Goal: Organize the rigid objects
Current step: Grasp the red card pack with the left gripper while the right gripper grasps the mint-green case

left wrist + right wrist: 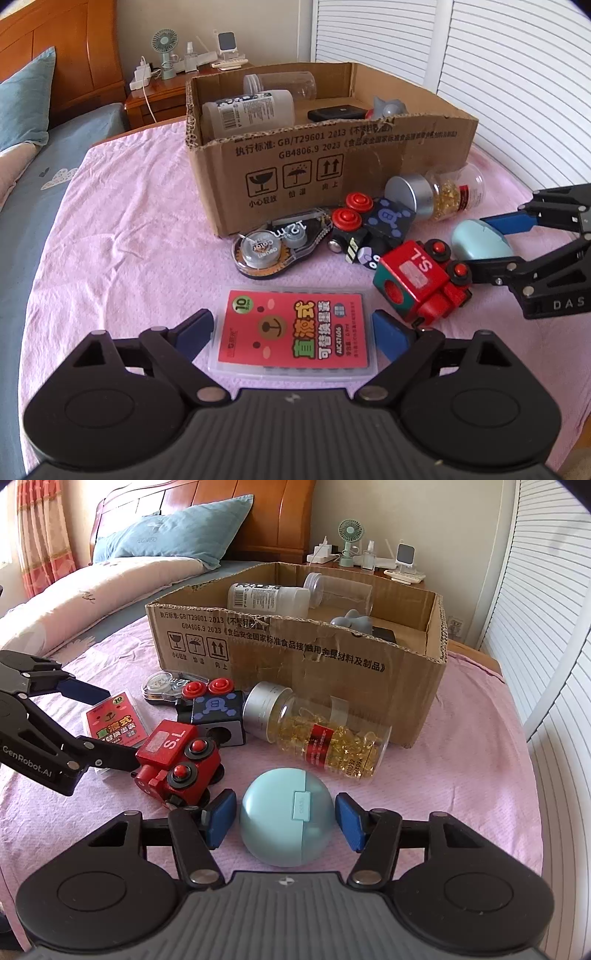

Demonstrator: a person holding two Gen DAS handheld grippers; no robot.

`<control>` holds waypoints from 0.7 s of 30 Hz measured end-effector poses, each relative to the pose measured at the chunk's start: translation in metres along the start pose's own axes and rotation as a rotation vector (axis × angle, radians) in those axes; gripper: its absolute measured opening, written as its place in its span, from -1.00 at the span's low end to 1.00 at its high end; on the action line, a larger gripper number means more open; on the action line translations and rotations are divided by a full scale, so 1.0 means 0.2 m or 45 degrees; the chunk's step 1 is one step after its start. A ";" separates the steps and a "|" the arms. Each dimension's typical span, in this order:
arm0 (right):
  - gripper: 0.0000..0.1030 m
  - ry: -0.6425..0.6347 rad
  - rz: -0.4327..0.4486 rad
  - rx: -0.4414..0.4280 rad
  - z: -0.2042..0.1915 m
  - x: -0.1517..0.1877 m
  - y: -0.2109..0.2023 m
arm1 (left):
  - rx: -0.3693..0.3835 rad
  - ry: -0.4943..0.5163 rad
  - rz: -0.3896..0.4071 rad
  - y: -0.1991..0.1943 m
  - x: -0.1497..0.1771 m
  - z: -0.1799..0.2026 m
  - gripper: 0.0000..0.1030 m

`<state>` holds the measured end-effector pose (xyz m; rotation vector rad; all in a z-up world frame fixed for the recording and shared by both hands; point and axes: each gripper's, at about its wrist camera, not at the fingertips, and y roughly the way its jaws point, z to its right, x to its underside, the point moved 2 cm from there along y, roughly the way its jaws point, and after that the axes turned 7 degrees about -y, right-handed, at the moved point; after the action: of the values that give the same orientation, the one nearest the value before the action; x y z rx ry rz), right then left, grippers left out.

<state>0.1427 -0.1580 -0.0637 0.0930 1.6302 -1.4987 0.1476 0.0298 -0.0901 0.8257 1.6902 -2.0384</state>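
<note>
Since the cardboard box [332, 162] is where stuff gets collected, both grippers are spread wide and nothing's gripped yet: the left gripper [293, 332] is straddling the red refill case [295, 334], the right gripper [286, 821] the blue round case [286, 816].
</note>
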 end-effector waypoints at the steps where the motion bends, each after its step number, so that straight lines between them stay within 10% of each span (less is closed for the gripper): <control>1: 0.25 -0.001 0.000 0.001 0.00 0.00 0.00 | -0.002 -0.002 0.001 0.00 0.00 0.00 0.78; 21: 0.12 0.013 -0.057 0.072 -0.01 0.00 -0.05 | 0.025 0.036 -0.053 -0.09 0.01 0.00 0.76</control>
<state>0.1362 -0.1591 -0.0557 0.0962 1.6075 -1.5811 0.1352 0.0329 -0.0777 0.8362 1.7184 -2.0836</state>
